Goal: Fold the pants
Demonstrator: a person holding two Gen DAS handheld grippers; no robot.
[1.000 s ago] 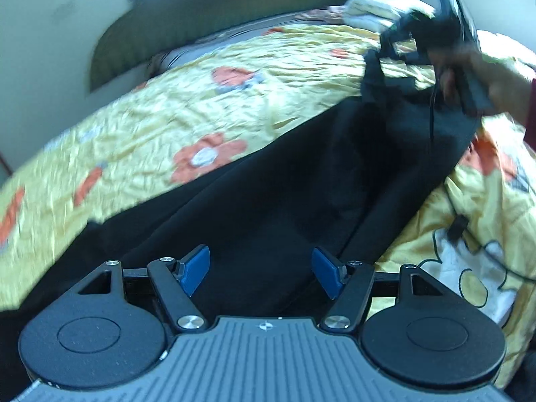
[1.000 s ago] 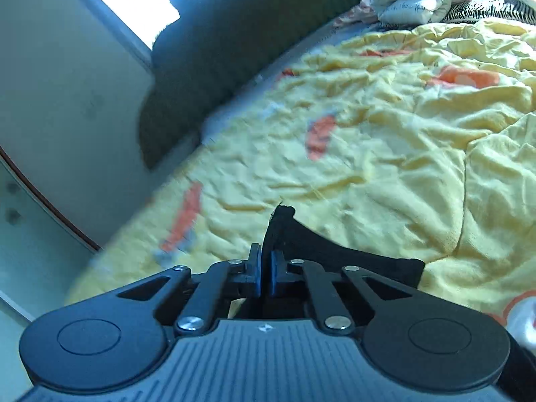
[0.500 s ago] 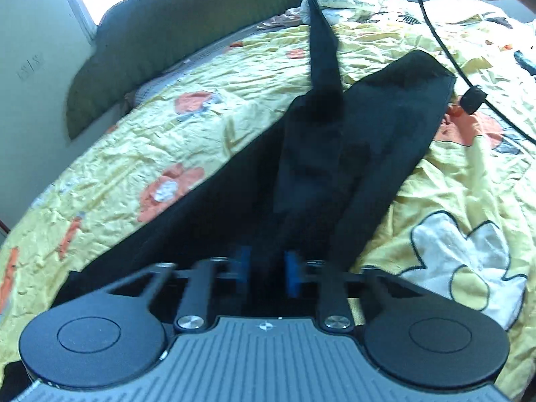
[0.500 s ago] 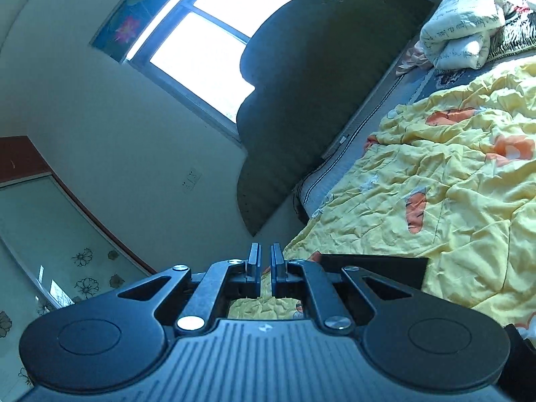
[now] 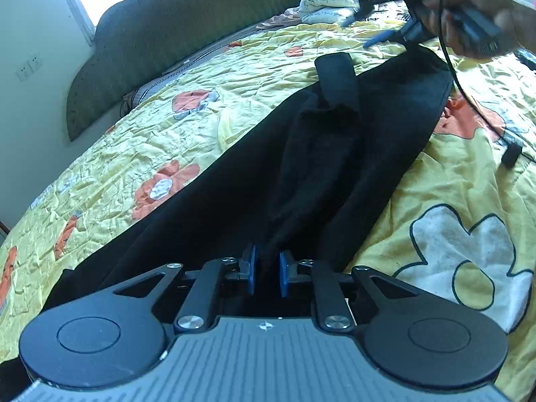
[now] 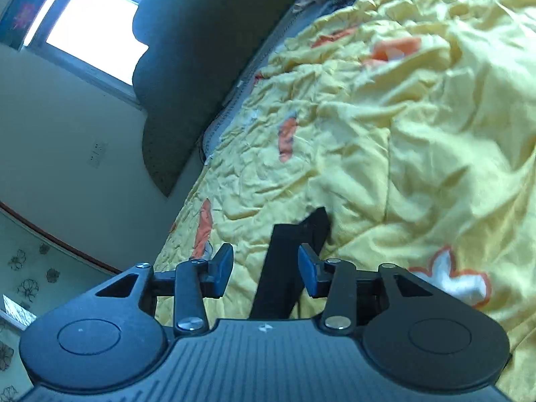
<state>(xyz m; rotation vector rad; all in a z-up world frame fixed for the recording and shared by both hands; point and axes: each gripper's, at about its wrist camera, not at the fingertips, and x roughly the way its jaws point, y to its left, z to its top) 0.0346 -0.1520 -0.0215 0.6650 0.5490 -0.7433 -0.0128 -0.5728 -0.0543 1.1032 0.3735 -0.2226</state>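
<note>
Black pants (image 5: 335, 154) lie lengthwise on the yellow flowered bedspread (image 5: 201, 107), with one narrow part bunched along the middle. My left gripper (image 5: 267, 273) is shut on a fold of the pants at the near end. My right gripper (image 6: 266, 273) is open above the far end of the pants (image 6: 288, 261), whose strip lies between its blue pads without being held. In the left wrist view the right gripper (image 5: 378, 13) hovers above the pants' far end, held by a hand.
A dark headboard (image 5: 167, 33) and window stand at the left. Folded white bedding (image 5: 328, 3) lies at the head of the bed. A black cable with a clip (image 5: 512, 150) trails over the bedspread on the right.
My left gripper closed on the pants fabric. My right gripper lifted the far end, lowered it, then opened and let go; the strip now lies on the pants.
</note>
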